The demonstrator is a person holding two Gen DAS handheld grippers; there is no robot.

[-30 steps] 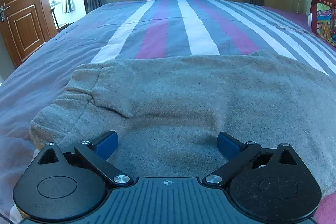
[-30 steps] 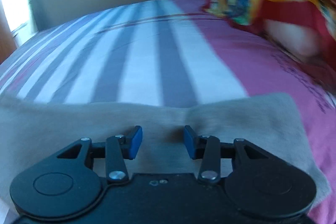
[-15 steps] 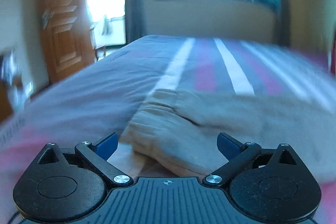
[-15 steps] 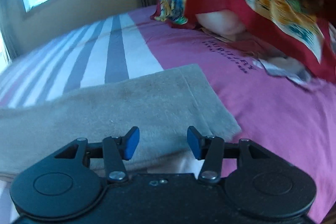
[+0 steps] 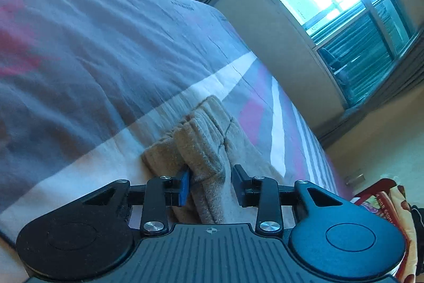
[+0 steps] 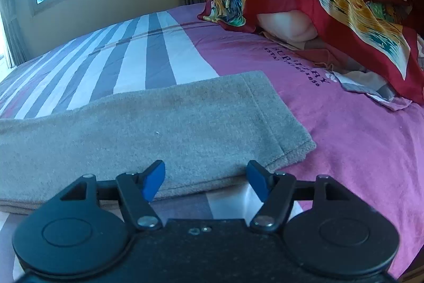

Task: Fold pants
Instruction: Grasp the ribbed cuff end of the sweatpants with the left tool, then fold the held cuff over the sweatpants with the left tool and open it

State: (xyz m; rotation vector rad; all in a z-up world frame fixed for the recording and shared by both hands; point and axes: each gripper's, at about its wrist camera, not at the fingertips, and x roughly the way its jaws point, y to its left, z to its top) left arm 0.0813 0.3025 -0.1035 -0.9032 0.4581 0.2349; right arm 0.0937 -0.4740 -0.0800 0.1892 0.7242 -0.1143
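The left gripper [image 5: 210,184] has rolled onto its side and its jaws have just been closing, now clenched on the bunched waistband end of the pants [image 5: 204,150], where a moment ago they stood wide over flat cloth. At the far end of the pants [image 6: 164,123], the right gripper [image 6: 205,181] has swung to the hem and its jaws have just been opening; they sit released, straddling the near hem edge without pinching it. By the look of it, 1 end is secured and the other awaits a grasp, so the end-to-end fold has not yet begun.

The pants lie lengthwise along the near edge of the bed [image 6: 344,150], already halved leg on leg. Beyond the hem, well apart from it, a heap of patterned bedding [image 6: 318,4] and a pillow [image 6: 286,25] crowd the pink corner of the bed. Beyond the pants, toward the window [image 5: 344,17], the striped cover lies open, and nothing blocks the fold.
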